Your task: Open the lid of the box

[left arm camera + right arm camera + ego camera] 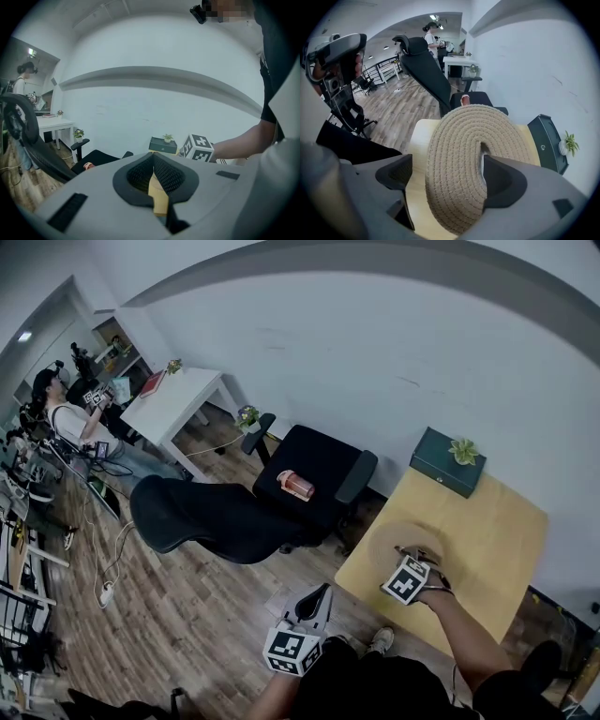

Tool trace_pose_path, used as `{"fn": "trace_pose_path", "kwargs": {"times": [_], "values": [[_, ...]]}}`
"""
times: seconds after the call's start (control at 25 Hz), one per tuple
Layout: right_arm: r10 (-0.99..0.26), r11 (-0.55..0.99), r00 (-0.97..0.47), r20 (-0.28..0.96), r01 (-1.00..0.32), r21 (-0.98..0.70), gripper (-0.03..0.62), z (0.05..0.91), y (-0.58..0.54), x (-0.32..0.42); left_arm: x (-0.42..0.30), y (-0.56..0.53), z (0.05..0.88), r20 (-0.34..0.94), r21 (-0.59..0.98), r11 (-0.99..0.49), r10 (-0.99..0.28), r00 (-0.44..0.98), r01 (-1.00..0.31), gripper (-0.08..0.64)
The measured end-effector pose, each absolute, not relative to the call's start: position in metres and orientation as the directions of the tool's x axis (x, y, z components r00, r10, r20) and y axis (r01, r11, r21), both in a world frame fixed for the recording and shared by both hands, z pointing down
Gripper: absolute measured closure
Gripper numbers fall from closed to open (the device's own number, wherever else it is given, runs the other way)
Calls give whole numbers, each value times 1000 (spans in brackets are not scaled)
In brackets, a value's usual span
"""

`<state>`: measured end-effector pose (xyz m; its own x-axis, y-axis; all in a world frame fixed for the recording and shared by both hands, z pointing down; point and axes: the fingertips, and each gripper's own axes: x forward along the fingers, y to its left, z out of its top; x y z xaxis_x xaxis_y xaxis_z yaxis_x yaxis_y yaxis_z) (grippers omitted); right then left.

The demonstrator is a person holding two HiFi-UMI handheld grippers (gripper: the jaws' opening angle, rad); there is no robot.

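We hold our right tool (pixel 447 177) spread over the box's woven lid (pixel 454 140) on the desk (pixel 497 521) to grip it, while our left tool (pixel 153 177), pressed together and empty, hangs spare left of the desk.

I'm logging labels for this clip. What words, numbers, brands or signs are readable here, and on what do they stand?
No text reads anywhere.
Marker cubes: black-and-white square patterns only, no letters.
Dark green box: small round emblem on its front, too small to read.
Pink bottle on the chair seat: label, if any, too small.
Woven lid: plain.
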<state>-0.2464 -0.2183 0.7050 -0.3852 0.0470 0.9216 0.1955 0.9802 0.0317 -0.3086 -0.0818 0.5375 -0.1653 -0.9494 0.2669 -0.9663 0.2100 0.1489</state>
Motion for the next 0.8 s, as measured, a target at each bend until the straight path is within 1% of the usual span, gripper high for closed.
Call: {"fn": "trace_pose_path", "kwargs": {"times": [0.2, 0.32, 0.52, 0.8], "values": [[35, 980, -336, 941, 195, 33, 125, 714, -216, -251, -309, -97, 544, 278, 158, 149, -955, -101, -976, 541], [19, 985, -321, 947, 170, 37, 142, 716, -218, -256, -317, -112, 548, 280, 158, 102, -958, -55, -982, 541], [-4, 985, -283, 959, 162, 52, 212, 717, -225, -257, -336, -133, 541, 261, 151, 29, -965, 11, -988, 541], [1, 990, -262, 965, 137, 36, 218, 717, -225, -258, -347, -146, 548, 263, 159, -62, -959, 102, -985, 541]]}}
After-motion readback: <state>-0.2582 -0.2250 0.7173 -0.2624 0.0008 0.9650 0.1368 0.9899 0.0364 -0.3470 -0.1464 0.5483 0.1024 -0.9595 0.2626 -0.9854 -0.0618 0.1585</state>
